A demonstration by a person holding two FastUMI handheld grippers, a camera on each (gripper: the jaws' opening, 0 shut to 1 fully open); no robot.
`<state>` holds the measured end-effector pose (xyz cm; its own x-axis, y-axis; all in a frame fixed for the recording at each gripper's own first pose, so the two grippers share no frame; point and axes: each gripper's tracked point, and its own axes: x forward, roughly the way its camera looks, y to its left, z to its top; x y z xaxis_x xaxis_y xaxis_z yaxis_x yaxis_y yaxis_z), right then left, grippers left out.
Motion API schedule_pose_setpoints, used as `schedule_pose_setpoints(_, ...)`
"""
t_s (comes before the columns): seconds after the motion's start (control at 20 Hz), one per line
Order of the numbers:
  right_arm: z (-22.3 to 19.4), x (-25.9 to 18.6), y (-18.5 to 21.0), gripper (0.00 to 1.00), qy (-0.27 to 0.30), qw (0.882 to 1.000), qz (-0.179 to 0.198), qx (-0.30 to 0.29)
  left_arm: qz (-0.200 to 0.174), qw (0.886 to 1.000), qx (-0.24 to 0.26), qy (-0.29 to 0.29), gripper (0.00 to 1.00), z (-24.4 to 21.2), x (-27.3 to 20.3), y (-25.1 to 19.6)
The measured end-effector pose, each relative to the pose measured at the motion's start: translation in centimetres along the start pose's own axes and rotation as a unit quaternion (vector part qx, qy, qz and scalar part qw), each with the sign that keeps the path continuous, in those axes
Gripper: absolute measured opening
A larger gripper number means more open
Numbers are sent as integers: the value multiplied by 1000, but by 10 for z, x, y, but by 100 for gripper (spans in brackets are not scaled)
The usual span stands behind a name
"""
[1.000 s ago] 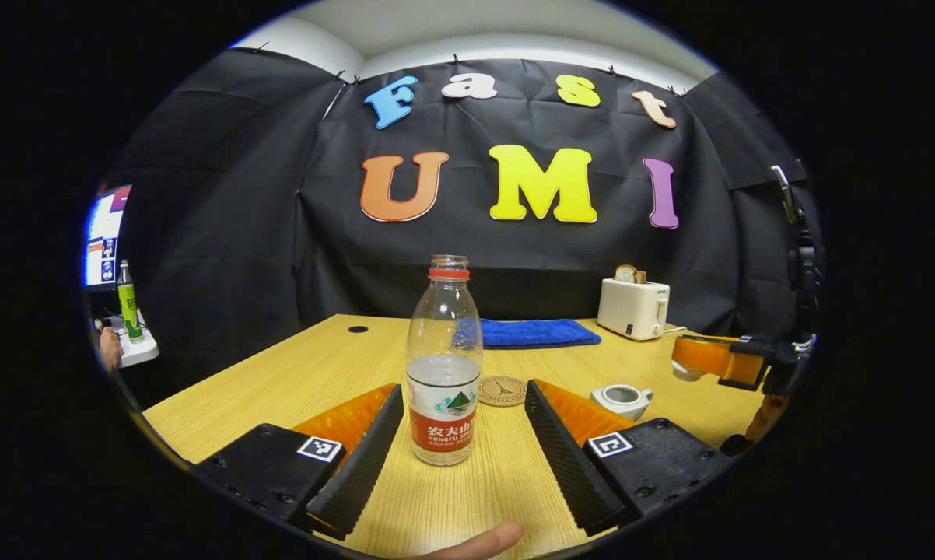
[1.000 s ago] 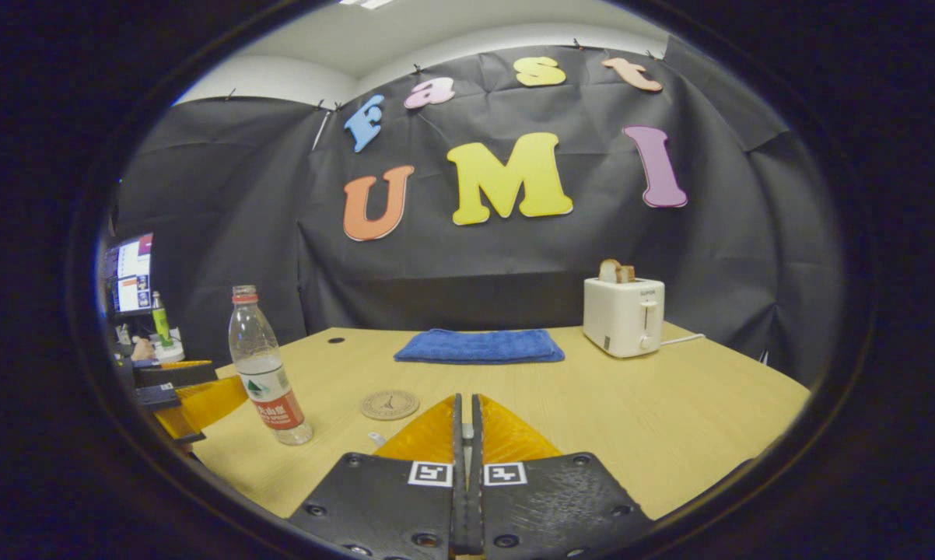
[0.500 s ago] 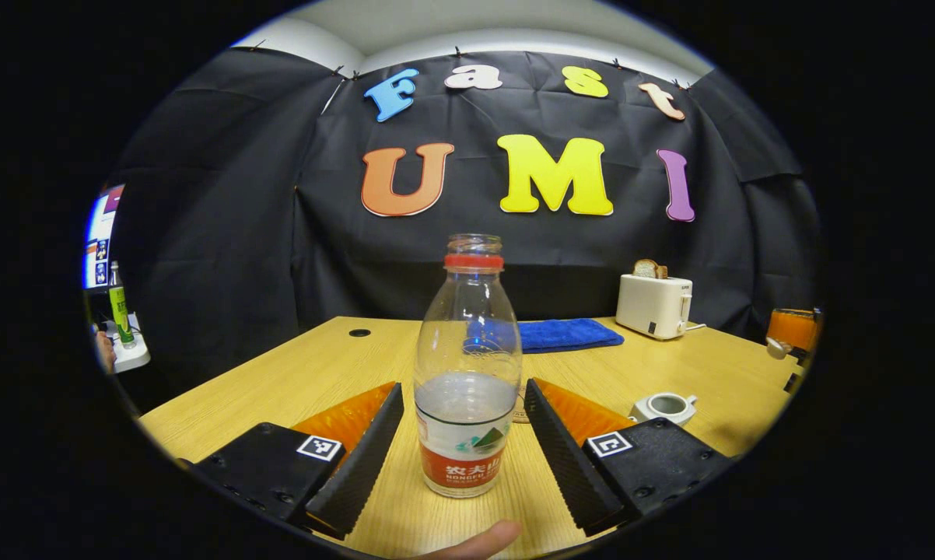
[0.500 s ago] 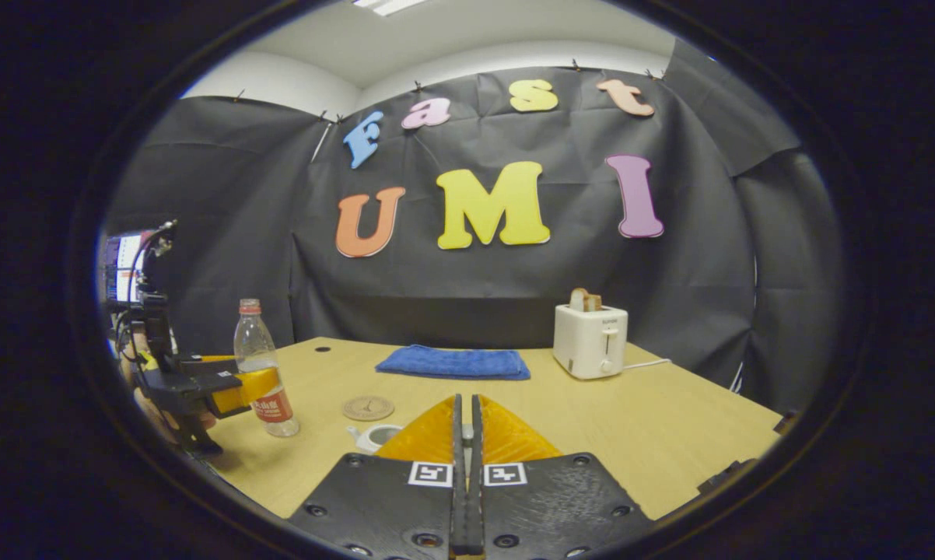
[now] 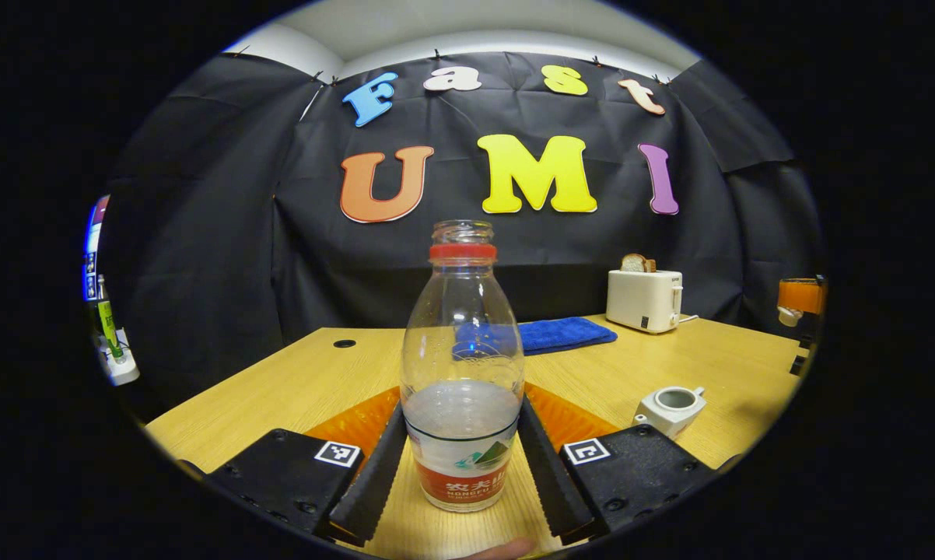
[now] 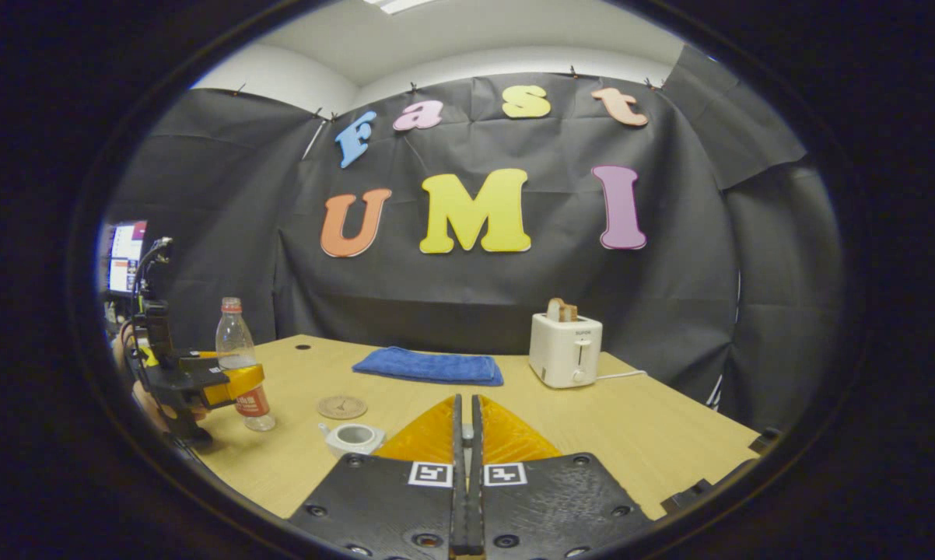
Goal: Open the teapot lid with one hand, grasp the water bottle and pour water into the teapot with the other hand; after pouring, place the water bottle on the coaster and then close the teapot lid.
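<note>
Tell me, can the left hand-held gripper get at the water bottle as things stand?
Probably yes. In the left gripper view the water bottle stands upright on the table between the left hand-held gripper fingers, which appear to touch its sides; nothing blocks it.

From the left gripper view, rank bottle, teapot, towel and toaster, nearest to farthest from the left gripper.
1. Bottle, between its fingers.
2. Teapot, lower right.
3. Towel, behind the bottle, mid-table.
4. Toaster, far right, by the wall.

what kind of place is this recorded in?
Likely a data-collection booth dressed as a kitchen corner: black cloth wall behind a wooden table, with a toaster and teapot on it.
</note>
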<state>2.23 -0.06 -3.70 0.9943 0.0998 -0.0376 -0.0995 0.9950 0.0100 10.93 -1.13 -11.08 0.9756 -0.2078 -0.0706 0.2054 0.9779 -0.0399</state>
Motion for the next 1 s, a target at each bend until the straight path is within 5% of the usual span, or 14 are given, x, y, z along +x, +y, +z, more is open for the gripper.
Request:
schedule_pose_setpoints(0.25,2,2,2,0,-3,1000,0,-28,21,1000,7,18,77,3,-8,5)
schedule_pose_setpoints(0.6,5,-2,7,0,-12,998,3,-61,75,991,105,42,75,19,-12,20)
schedule_pose_setpoints(0.8,1,-1,8,0,-4,998,12,-60,93,974,202,51,75,30,-18,26)
schedule_pose_setpoints(1.0,1,-1,7,0,3,998,18,-53,97,940,322,61,74,42,-20,25)
